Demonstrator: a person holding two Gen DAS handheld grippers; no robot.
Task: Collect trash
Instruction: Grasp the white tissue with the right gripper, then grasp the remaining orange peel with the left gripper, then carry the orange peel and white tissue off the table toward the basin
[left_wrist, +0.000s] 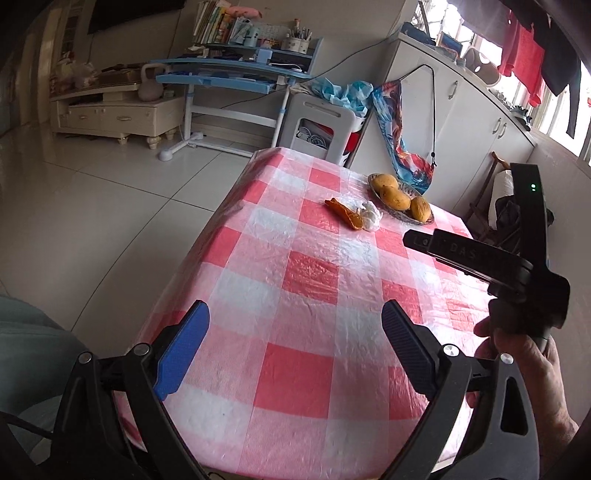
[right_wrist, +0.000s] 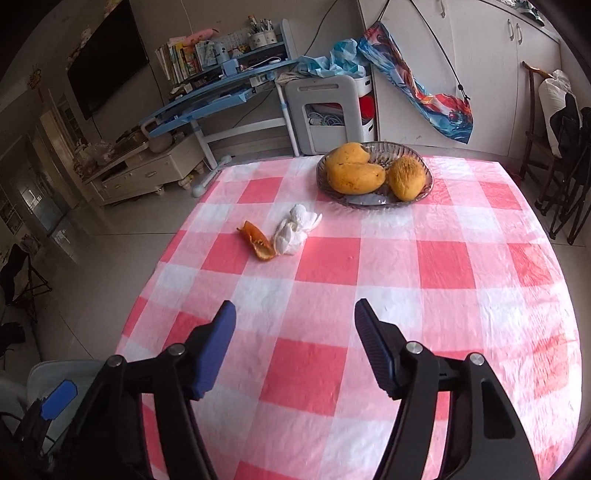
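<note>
Left gripper (left_wrist: 295, 325) hangs low, jaws spread wide, empty. Right gripper (right_wrist: 295, 328) likewise gaping, the right hand (left_wrist: 524, 365) gripping its handle at four o'clock.

Right gripper (left_wrist: 413, 236) tips hidden edge-on — bowl (left_wrist: 413, 216) partly behind mangoes (left_wrist: 397, 197)

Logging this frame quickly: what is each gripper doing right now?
Left gripper: open, holding nothing, above the tablecloth.
Right gripper: open, holding nothing.

Glossy plastic sheeting, glass and crumpled paper

The red-and-white checked plastic cloth (right_wrist: 369, 258) over the desk is wrinkled and shiny; the clear ribbed glass dish (right_wrist: 373, 201) gleams; the crumpled white paper tissue (right_wrist: 295, 229) looks soft and matt; the pale floor tiles (left_wrist: 110, 206) are polished.
</note>
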